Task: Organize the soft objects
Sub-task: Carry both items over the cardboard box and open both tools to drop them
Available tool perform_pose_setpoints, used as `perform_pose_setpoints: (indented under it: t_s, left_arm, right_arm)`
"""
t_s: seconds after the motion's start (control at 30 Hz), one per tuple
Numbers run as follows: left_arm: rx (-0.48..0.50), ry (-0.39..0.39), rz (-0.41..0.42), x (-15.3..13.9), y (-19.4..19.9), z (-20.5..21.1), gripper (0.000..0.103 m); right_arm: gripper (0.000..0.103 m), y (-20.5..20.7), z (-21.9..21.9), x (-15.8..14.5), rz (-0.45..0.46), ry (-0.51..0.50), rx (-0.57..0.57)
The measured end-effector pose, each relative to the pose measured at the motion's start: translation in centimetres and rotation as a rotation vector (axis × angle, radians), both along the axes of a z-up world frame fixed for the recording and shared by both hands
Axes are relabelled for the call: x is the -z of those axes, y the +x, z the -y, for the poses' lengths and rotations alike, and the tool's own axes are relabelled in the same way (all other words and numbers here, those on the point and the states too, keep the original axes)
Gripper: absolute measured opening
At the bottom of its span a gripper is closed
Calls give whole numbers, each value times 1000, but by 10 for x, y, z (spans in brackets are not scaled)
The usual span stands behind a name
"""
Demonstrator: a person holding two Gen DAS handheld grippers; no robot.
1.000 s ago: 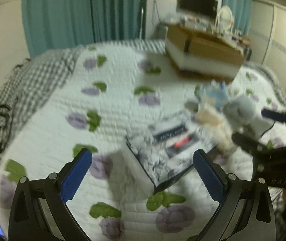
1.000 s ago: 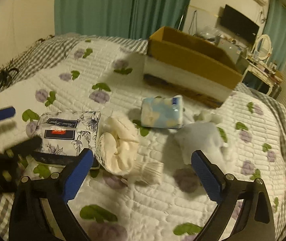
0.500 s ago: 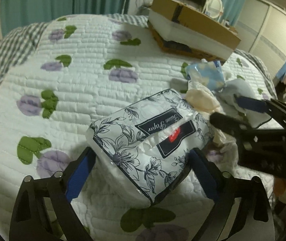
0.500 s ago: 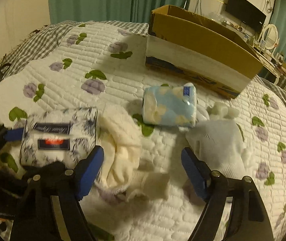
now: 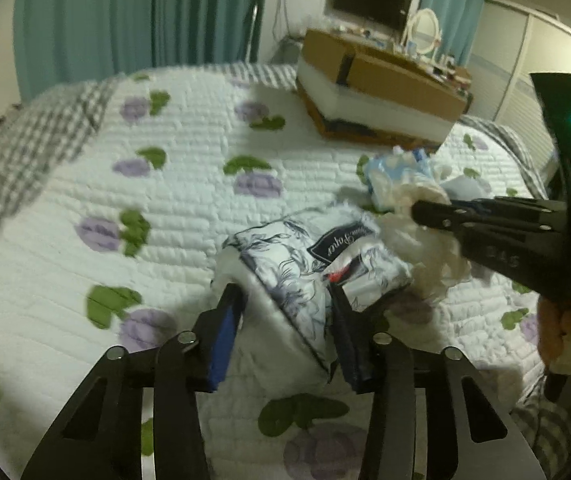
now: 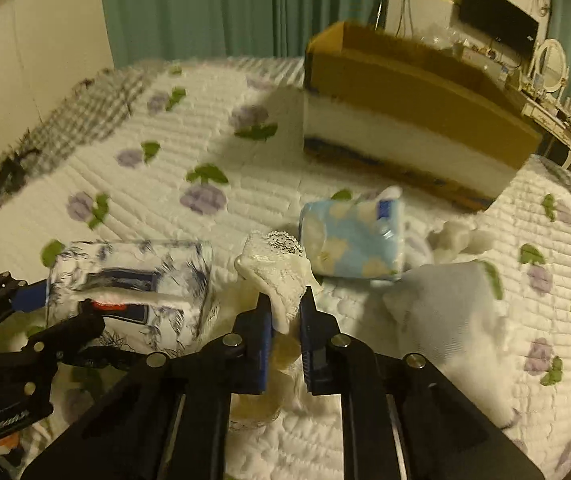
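My left gripper (image 5: pixel 283 312) is shut on a floral blue-and-white tissue pack (image 5: pixel 313 256), squeezing its near end and holding it just above the quilt; the pack also shows in the right wrist view (image 6: pixel 133 292). My right gripper (image 6: pixel 285 316) is shut on a cream lace-trimmed cloth (image 6: pixel 281 276), which hangs between its jaws. The right gripper shows in the left wrist view (image 5: pixel 465 216) beside the pack. A light blue patterned pack (image 6: pixel 355 238) and a pale grey-white soft item (image 6: pixel 445 312) lie on the quilt to the right.
An open cardboard box (image 6: pixel 413 96) stands on the bed at the back right. The white quilt with purple flowers (image 5: pixel 125 184) covers the bed, with a checked blanket (image 5: pixel 25 148) at the left edge. A black strap (image 6: pixel 9 172) lies at far left.
Both grippers have closed: the left on the tissue pack, the right on the cream cloth. Both items have been lifted slightly off the quilt.
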State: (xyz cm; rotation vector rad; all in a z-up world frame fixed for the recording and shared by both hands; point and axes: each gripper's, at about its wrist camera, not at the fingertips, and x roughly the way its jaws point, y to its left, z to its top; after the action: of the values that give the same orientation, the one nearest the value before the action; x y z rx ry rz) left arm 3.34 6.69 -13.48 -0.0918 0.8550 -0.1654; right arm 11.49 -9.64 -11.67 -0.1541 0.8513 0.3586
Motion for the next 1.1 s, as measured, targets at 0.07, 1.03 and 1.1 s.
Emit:
perform_pose_setpoints:
  t_s: [0.07, 1.03, 1.1]
  left_arm:
    - [-4, 14, 26, -10, -4, 2, 40]
    - [96, 94, 393, -172, 177, 97, 41]
    - [104, 113, 378, -159, 202, 101, 43]
  right_arm:
    - [12, -7, 4, -14, 26, 10, 1]
    - [12, 137, 102, -165, 288, 24, 163]
    - [12, 161, 102, -150, 261, 20, 165]
